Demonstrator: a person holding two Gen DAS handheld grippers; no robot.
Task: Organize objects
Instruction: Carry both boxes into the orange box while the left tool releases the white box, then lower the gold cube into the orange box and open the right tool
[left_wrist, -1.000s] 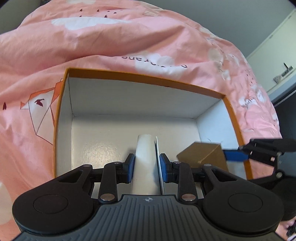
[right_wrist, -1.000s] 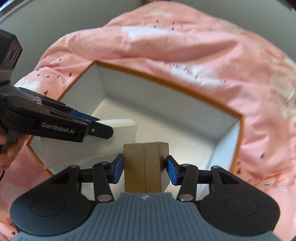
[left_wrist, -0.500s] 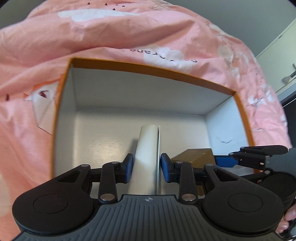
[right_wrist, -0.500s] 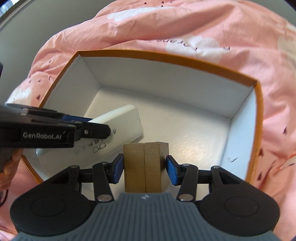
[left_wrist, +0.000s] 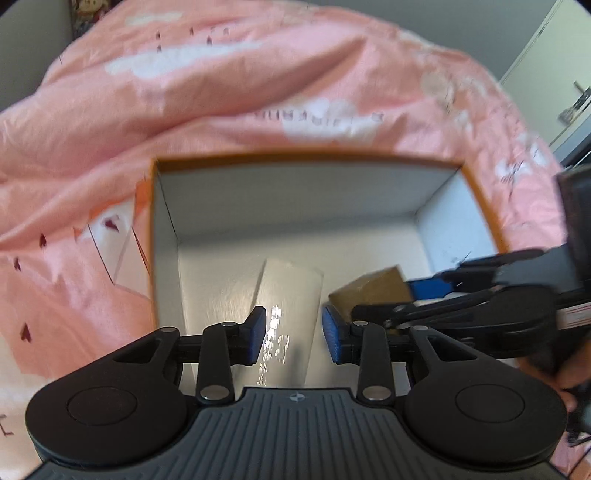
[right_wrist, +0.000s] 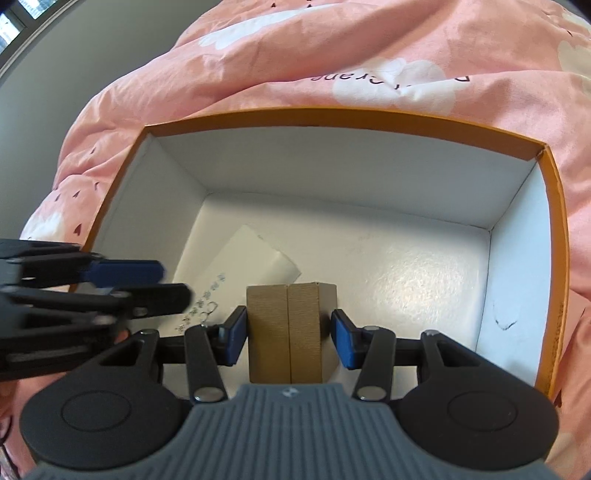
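A white flat box (left_wrist: 291, 295) lies on the floor of the orange-rimmed carton (left_wrist: 306, 157), under my left gripper (left_wrist: 294, 334). The left jaws stand apart and the pads do not press on it. In the right wrist view the same white box (right_wrist: 251, 266) lies at the carton's (right_wrist: 332, 114) left, with the left gripper (right_wrist: 173, 282) above it. My right gripper (right_wrist: 289, 336) is shut on a brown cardboard box (right_wrist: 284, 325), held upright low inside the carton. In the left wrist view the brown box (left_wrist: 373, 284) shows at the right.
The carton sits on a rumpled pink duvet (right_wrist: 332, 55) that rises around it on all sides. The carton's white floor (right_wrist: 406, 277) is bare at the right and back. A pale cupboard (left_wrist: 554, 74) stands beyond the bed. A person's hand (left_wrist: 565, 380) holds the right gripper.
The left jaws have parted and the white box, gripped on edge before, now lies flat on the carton floor. The right gripper has sunk into the carton with the brown box.
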